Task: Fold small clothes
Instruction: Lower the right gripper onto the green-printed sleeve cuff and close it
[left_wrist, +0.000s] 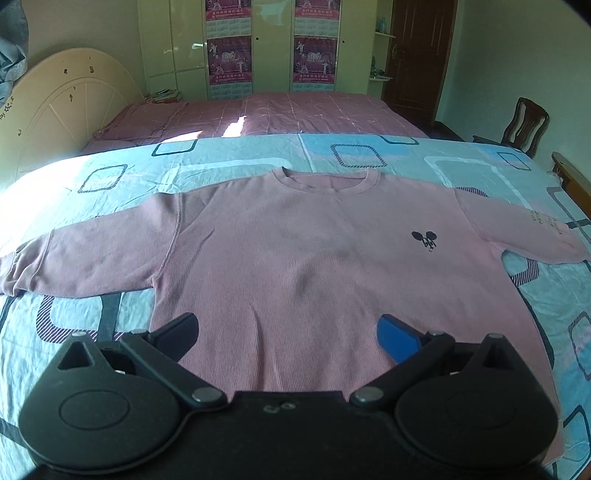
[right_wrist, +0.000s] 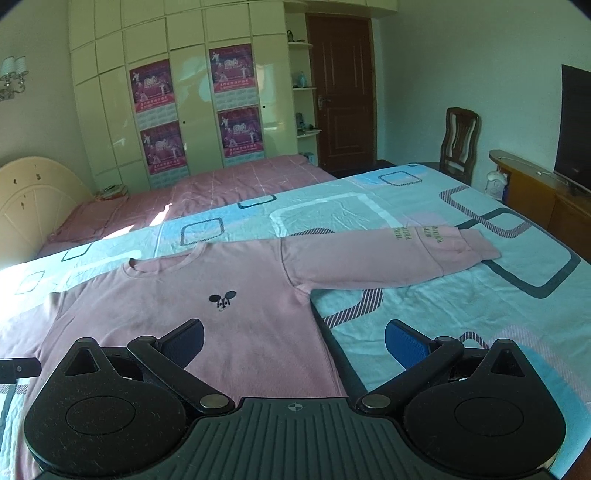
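A pink long-sleeved sweatshirt (left_wrist: 295, 251) lies flat, front up, on the blue patterned bedsheet (left_wrist: 221, 155), both sleeves spread out sideways, collar at the far side. A small black mouse emblem (left_wrist: 424, 240) marks its chest. My left gripper (left_wrist: 288, 332) is open and empty, above the lower hem at the middle of the shirt. In the right wrist view the sweatshirt (right_wrist: 229, 306) fills the left, its right sleeve (right_wrist: 388, 262) stretching right. My right gripper (right_wrist: 293, 341) is open and empty, above the shirt's lower right side edge.
A second bed with a pink cover (left_wrist: 277, 114) lies beyond. Wardrobe with posters (right_wrist: 192, 110), a dark door (right_wrist: 340, 92), a wooden chair (right_wrist: 458, 144) and a TV stand with a screen (right_wrist: 554, 184) stand around the room. A cream headboard (left_wrist: 55, 110) is at the left.
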